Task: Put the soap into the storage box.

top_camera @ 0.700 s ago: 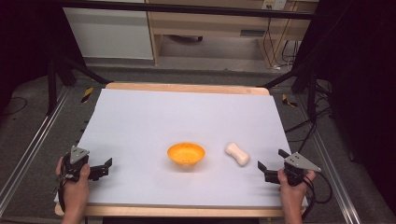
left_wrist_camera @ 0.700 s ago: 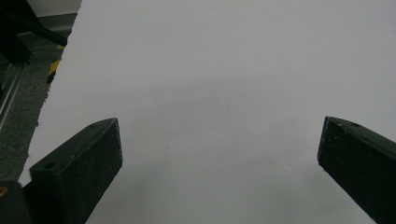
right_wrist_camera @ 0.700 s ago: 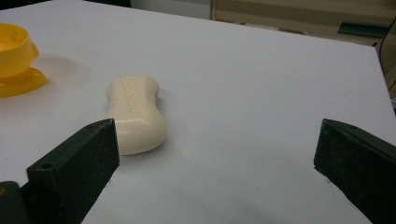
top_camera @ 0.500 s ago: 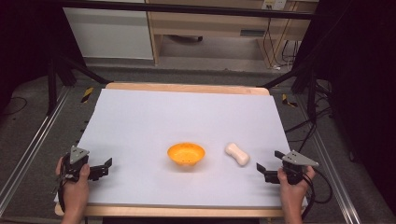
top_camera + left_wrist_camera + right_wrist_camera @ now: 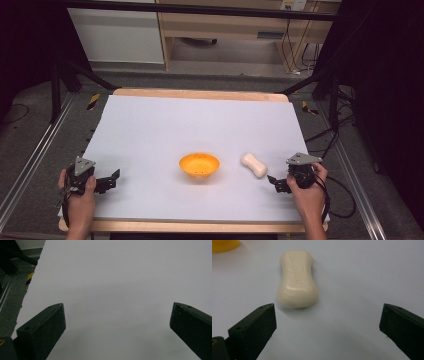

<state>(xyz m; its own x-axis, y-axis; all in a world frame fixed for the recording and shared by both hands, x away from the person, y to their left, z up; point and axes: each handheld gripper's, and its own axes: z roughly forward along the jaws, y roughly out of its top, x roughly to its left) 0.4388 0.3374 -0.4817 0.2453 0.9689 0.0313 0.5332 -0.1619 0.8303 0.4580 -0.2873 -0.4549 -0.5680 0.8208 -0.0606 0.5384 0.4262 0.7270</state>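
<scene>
Right hand-held gripper (image 5: 274,183) jaws spread wide, nothing between them, touching nothing. Soap bar (image 5: 297,280) lies flat on the desk (image 5: 200,125) just ahead of its jaw tips, slightly toward its left jaw; orange bowl (image 5: 199,165) further left past the soap. Left hand-held gripper (image 5: 111,180) also wide open, empty, bare desk ahead, desk's left edge close beside it.

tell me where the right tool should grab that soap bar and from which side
Grip the soap bar across its narrowed waist, one jaw on each long side. It lies flat on the white table, one rounded end facing the open right tool, slightly left of centre. Probably best to come straight along its length from this end, nudging left first.
</scene>
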